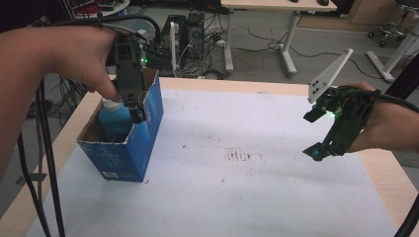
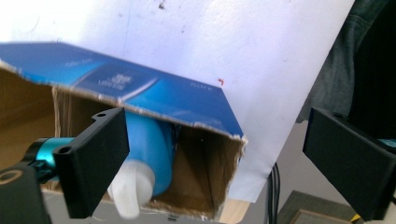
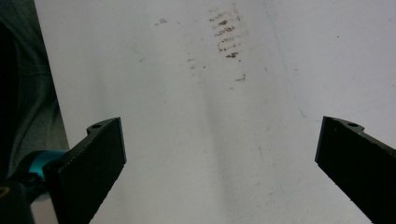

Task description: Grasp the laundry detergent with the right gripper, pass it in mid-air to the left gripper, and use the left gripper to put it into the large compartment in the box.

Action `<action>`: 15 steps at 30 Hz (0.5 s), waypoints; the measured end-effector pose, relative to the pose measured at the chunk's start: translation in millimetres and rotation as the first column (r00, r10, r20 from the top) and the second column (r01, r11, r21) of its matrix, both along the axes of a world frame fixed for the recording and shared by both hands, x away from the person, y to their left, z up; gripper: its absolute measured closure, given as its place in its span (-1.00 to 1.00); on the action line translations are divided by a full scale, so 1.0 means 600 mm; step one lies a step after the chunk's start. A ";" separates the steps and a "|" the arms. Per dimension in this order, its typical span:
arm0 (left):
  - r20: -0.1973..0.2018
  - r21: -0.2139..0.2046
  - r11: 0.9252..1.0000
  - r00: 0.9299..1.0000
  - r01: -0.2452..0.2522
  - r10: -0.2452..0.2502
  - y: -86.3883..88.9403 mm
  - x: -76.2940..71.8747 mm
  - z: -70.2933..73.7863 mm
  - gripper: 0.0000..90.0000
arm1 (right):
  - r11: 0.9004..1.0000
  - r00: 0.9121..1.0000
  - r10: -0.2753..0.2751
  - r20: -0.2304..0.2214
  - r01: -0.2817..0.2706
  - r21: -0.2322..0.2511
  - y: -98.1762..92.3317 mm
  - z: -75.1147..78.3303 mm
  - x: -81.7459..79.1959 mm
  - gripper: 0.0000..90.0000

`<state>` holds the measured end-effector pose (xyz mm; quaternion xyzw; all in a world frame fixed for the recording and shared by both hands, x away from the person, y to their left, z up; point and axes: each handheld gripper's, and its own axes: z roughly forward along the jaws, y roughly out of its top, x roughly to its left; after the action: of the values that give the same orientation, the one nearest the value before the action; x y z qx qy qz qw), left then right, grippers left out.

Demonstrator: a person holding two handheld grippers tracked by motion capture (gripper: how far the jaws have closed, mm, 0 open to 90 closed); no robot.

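1. Blue plastic bottle with a white cap (image 1: 114, 118) stands inside the open blue cardboard box (image 1: 143, 143) at the table's left side.
2. My left gripper (image 1: 134, 109) hangs just above the box mouth; jaws wide apart, nothing between them, bottle directly below.
3. My right gripper (image 1: 316, 132) hovers over the white table sheet (image 1: 237, 197), well apart from the box, jaws spread and empty.

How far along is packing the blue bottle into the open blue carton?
Done: the blue bottle with its white cap already sits inside the blue carton on the white sheet. In hand: nothing; the left claw is above the carton's opening, jaws wide and off the bottle. The right claw is open over the sheet near brown smudges. Left: probably only withdrawing, since the flaps look torn off.
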<state>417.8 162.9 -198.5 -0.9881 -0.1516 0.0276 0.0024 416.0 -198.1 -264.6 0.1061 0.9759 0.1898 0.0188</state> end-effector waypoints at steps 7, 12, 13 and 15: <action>0.007 -0.002 0.999 0.999 0.049 -0.049 -0.029 0.008 -0.021 -0.96 | 0.995 0.999 0.042 -0.021 -0.043 -0.086 0.010 -0.007 0.010 -0.98; 0.015 -0.014 0.996 0.996 0.093 -0.093 -0.051 0.013 -0.038 -0.96 | 0.989 0.998 0.063 -0.030 -0.066 -0.130 0.019 -0.016 0.014 -0.98; 0.013 -0.012 0.995 0.995 0.100 -0.099 -0.056 0.014 -0.043 -0.96 | 0.988 0.997 0.063 -0.036 -0.068 -0.140 0.021 -0.018 0.014 -0.98; 0.018 -0.008 0.993 0.993 0.118 -0.118 -0.066 0.015 -0.052 -0.96 | 0.983 0.996 0.076 -0.035 -0.081 -0.163 0.024 -0.022 0.018 -0.98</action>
<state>427.1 123.3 -229.9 -0.9955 -0.0927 0.0194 -0.0018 426.9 -183.4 -278.0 0.0683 0.9918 0.1079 0.0061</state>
